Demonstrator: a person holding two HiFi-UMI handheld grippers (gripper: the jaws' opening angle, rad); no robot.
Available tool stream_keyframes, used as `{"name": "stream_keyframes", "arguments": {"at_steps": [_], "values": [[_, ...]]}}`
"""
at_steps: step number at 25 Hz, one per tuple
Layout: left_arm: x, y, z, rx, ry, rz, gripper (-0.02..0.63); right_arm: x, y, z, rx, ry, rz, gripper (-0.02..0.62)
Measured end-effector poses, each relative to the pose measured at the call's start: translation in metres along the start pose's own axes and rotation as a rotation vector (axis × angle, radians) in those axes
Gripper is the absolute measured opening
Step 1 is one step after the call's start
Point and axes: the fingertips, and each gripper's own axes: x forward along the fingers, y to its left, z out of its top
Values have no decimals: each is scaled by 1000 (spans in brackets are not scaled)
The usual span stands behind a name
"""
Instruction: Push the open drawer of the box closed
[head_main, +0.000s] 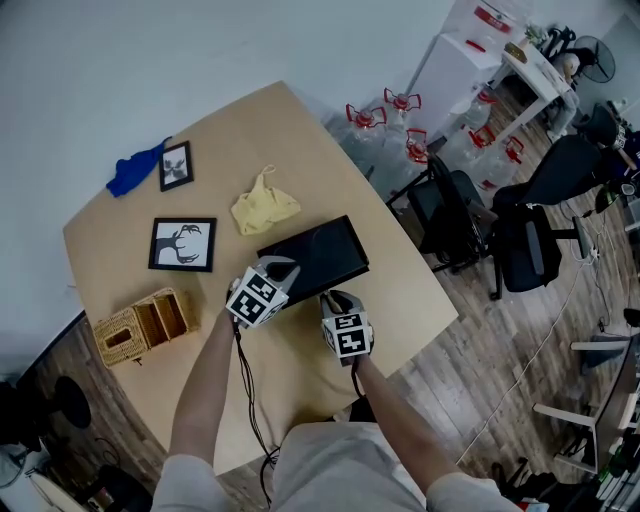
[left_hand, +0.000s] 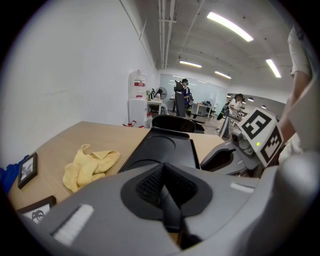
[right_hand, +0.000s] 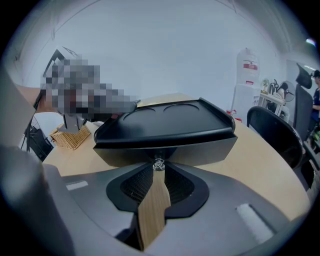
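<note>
Head view: the black box (head_main: 312, 252) lies on the table (head_main: 400, 275). The left gripper (head_main: 283, 270) and right gripper (head_main: 337, 300) crowd its near side, their marker cubes hiding the jaws and drawer.

Left gripper view: its jaws are pressed together, empty, with the box lid just beyond.

Right gripper view: its jaws, a slit apart, pinch the knob (right_hand: 159, 164) on the drawer (right_hand: 200, 149). How far out the drawer stands is unclear.

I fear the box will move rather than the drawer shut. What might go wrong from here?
1. The right hand-held gripper holds only the small knob on the drawer front; pushing there may slip off or skew it.
2. The black box lies loose on the table; the left hand-held gripper, jaws together at its near corner, grips nothing, so the box may slide.
</note>
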Motion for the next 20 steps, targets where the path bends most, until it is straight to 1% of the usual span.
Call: {"name": "stream_keyframes", "arguments": {"at_steps": [10,15,17,20], "values": [[0,1,-2,3,11,8,52,9,1,8,5,4,9,74],[3,2,-6,17,35,36,52,11,0,9,15,1,10,74],[1,5,-5,-2,19,50,52,11,0,9,15,1,10,74],[-2,9,1,-64,-32,71,52,8,0,8,13,2,7,75]]}}
